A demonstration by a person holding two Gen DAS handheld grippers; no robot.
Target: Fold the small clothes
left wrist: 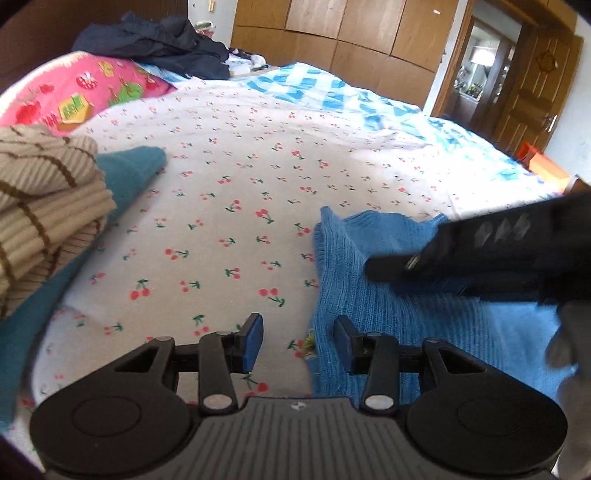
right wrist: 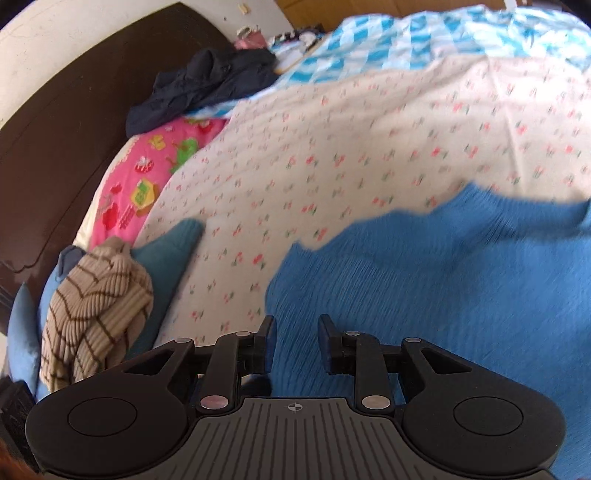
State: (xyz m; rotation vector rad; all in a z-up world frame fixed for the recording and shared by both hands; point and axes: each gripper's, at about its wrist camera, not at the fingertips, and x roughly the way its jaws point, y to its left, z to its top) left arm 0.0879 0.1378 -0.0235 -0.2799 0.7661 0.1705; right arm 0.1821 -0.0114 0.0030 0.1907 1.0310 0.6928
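A blue knit garment (left wrist: 388,314) lies spread on the cherry-print bed sheet (left wrist: 240,184) at the lower right. My left gripper (left wrist: 299,341) is open and straddles the garment's left edge, its right finger over the knit and its left finger over the sheet. The pads do not press on anything. In the right wrist view the blue knit garment (right wrist: 424,277) fills the lower right, blurred by motion. My right gripper (right wrist: 297,343) hangs just above it, open with a narrow gap and nothing pinched. From the left wrist view, the right gripper (left wrist: 384,267) reaches in from the right over the knit.
A beige striped knit (left wrist: 44,206) is piled on a teal garment (left wrist: 125,166) at the left. A pink pillow (left wrist: 81,92) and a dark jacket (left wrist: 159,40) lie near the headboard. A blue checked quilt (left wrist: 332,88) covers the far side, with wooden wardrobes (left wrist: 351,33) beyond.
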